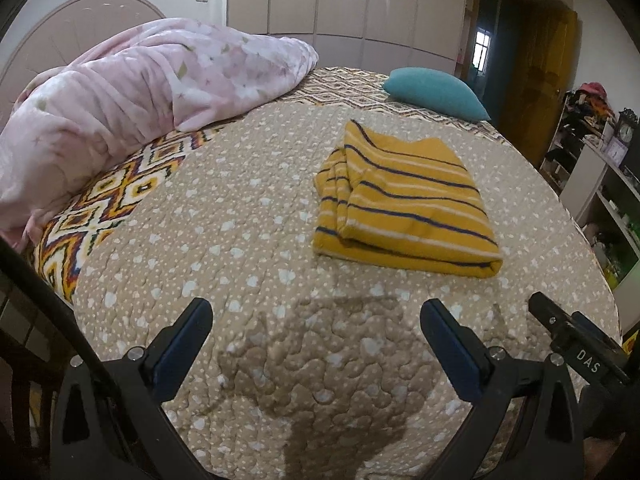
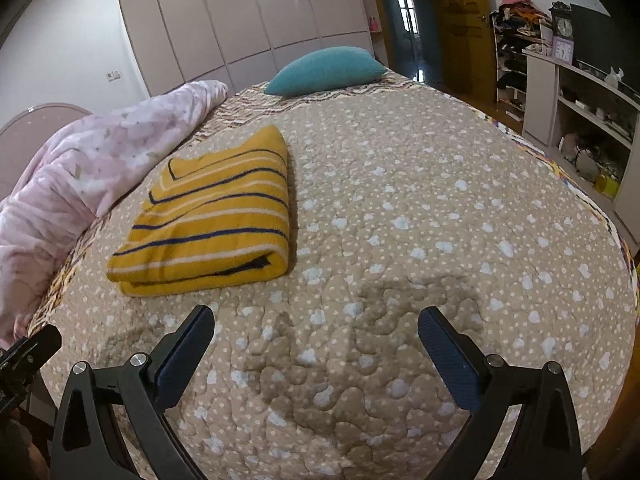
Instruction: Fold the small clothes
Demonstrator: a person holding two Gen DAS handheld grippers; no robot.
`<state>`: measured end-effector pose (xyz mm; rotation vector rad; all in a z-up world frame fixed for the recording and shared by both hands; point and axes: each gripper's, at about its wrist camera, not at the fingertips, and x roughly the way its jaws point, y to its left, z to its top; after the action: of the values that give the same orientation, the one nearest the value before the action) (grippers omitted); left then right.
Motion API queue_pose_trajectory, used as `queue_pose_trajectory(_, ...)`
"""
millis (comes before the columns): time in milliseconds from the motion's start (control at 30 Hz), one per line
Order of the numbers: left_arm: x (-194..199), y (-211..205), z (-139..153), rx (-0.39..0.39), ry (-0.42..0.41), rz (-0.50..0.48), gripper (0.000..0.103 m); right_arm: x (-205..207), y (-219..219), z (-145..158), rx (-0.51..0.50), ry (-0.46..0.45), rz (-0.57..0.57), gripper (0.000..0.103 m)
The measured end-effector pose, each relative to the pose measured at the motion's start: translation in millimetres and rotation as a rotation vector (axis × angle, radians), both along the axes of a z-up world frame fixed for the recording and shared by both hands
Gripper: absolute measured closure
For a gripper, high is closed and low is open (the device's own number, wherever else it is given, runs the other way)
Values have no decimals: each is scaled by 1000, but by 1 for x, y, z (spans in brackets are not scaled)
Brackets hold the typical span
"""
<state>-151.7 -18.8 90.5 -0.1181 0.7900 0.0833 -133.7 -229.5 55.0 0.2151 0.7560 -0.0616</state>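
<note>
A small yellow garment with navy and white stripes lies folded into a thick rectangle on the beige quilted bedspread. It also shows in the right wrist view, ahead and to the left. My left gripper is open and empty, held above the bedspread short of the garment. My right gripper is open and empty, near the garment's front right corner, apart from it. Part of the right gripper's body shows at the left wrist view's right edge.
A crumpled pink floral blanket lies along the left side of the bed. A teal pillow sits at the far end. Shelves with clutter stand right of the bed. Wardrobe doors and a doorway are behind.
</note>
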Motion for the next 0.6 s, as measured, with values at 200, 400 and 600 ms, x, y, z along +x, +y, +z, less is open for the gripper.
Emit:
queue_pose_trajectory(200,-2,-7,0,4,-6,-30,0,0,4,-6,3,20,15,0)
queue_pose_trajectory(400,0,-9,-4,33,21,-14,0,-2,13,-4,-60,9,29,0)
queue_pose_trajectory(600,0,-8,-6,33,32,-13,0,-2,19,-4,-92,14,48,0)
